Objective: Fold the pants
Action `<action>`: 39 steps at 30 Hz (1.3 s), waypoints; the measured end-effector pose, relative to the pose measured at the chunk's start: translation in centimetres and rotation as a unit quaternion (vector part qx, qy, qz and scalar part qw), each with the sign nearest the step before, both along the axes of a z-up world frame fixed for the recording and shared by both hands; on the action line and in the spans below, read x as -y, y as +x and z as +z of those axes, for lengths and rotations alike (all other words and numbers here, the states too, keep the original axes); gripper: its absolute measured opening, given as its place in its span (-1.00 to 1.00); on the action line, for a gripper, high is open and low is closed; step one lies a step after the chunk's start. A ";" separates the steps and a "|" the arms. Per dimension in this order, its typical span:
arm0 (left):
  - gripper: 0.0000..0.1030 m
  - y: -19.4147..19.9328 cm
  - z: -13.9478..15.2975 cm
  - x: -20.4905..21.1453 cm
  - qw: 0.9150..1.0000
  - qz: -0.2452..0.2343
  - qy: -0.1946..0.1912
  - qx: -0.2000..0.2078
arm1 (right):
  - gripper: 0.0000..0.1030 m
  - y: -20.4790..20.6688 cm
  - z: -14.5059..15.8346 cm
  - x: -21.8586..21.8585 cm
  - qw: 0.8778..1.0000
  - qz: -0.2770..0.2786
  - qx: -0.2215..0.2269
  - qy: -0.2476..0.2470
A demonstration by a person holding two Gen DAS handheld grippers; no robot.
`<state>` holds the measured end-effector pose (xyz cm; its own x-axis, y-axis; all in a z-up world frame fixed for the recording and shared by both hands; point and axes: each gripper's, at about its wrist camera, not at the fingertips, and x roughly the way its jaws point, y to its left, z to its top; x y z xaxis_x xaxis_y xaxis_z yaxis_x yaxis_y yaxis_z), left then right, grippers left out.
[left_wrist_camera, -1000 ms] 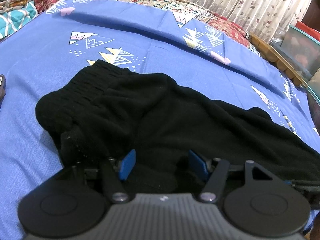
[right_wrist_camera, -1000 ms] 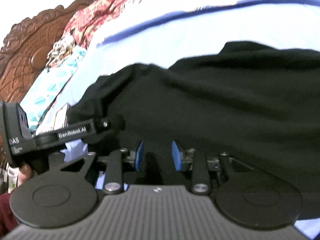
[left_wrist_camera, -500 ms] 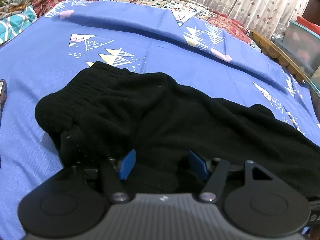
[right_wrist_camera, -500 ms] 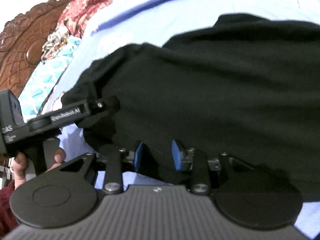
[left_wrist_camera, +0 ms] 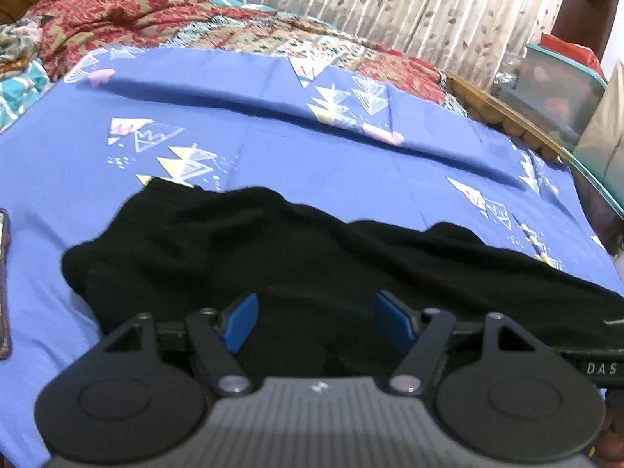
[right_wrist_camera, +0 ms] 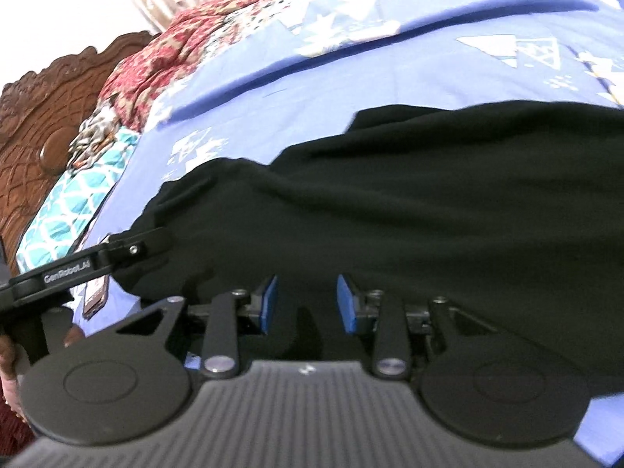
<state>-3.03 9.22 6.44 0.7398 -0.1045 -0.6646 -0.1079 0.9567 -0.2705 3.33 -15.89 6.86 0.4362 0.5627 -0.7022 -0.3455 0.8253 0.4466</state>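
Black pants (left_wrist_camera: 312,257) lying spread across the blue bedsheet (left_wrist_camera: 273,148) of the bed, waistband end toward the carved headboard (right_wrist_camera: 43,124), legs running away from it. Left tongs (left_wrist_camera: 316,321) stand with blue pads wide apart over the near edge of the pants; right tongs (right_wrist_camera: 308,304) likewise parted, pads set either side of the cloth edge farther from the headboard. Neither pair has closed on fabric, as far as the views show.

Risks, as judged: the cloth is thick, dark and layered, so a closing pad may take only the top layer, and the fold would drag the lower layer askew. Uneven lifting by the two tongs would skew the crease. A phone (right_wrist_camera: 95,292) lies on the sheet beside the waistband end; swept cloth could push it.
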 end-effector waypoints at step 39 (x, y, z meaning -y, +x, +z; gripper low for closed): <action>0.42 1.9 -4.1 5.0 0.993 -0.033 0.045 -0.101 | 0.10 -2.8 -1.7 8.2 0.990 -0.127 0.020 -0.049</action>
